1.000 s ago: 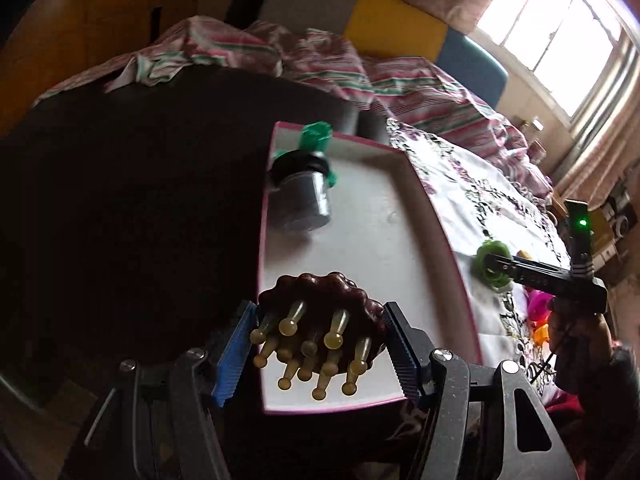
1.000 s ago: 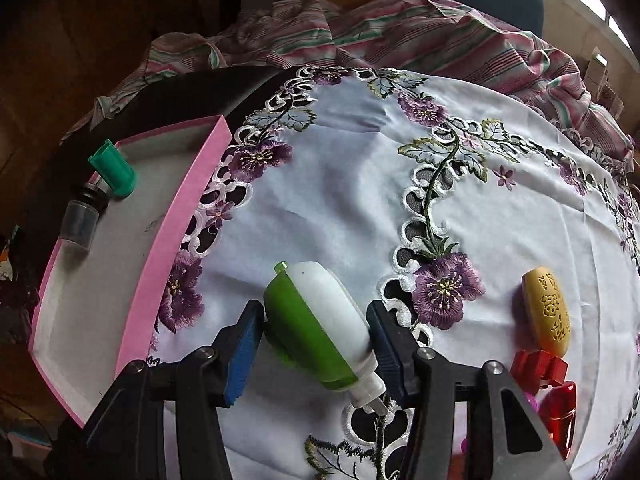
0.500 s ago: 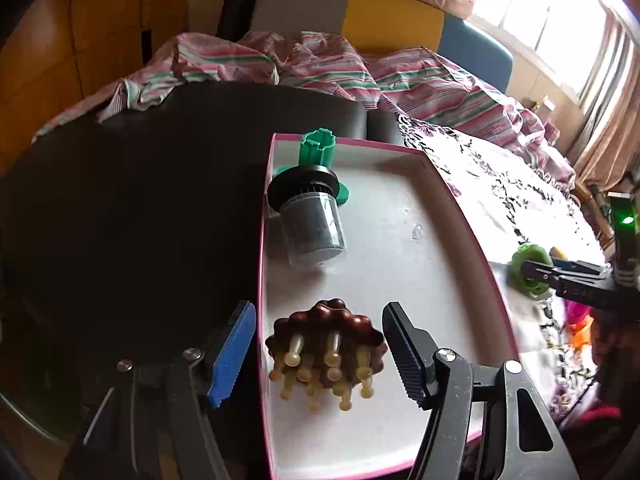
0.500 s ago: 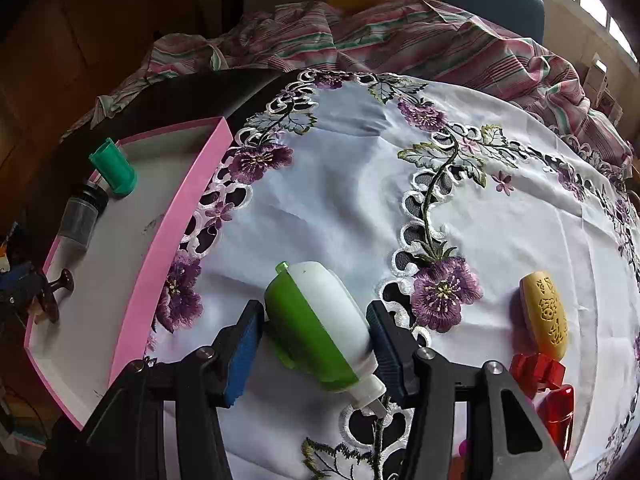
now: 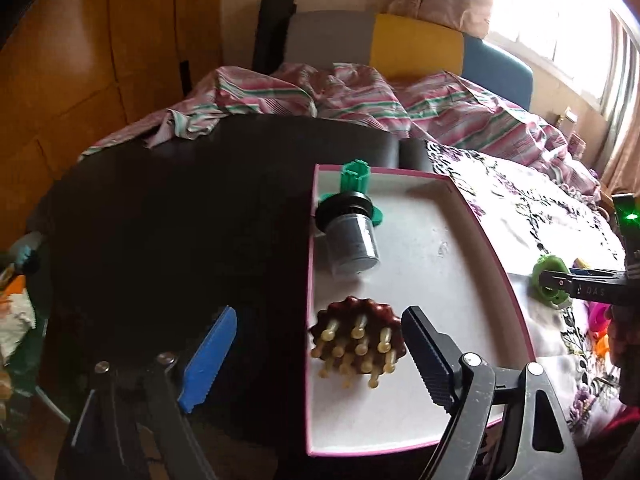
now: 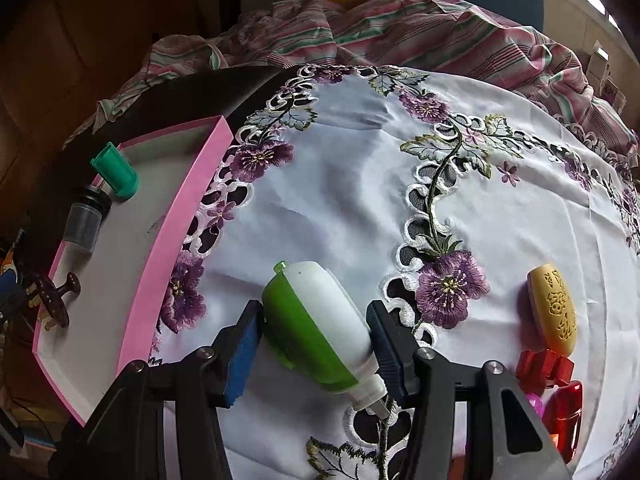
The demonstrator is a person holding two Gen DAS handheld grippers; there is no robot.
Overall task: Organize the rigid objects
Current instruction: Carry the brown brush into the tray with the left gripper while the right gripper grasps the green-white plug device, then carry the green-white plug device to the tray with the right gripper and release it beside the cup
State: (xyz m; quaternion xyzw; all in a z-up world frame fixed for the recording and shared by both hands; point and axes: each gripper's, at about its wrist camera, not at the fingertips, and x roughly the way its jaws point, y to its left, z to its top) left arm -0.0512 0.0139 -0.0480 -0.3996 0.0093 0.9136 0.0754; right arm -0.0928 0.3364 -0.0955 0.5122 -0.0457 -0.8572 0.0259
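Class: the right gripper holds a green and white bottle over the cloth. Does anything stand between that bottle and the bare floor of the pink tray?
Only the pink tray wall itself, which the green and white bottle must clear. Beyond it the near floor is bare; the brown massager, grey jar and green cap sit along the far side.

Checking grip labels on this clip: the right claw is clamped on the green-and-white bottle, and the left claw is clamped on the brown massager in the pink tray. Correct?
Not quite. The left claw is opening and the brown massager lies free in the pink tray, as the left wrist view shows. The right claw does clamp the green-and-white bottle.
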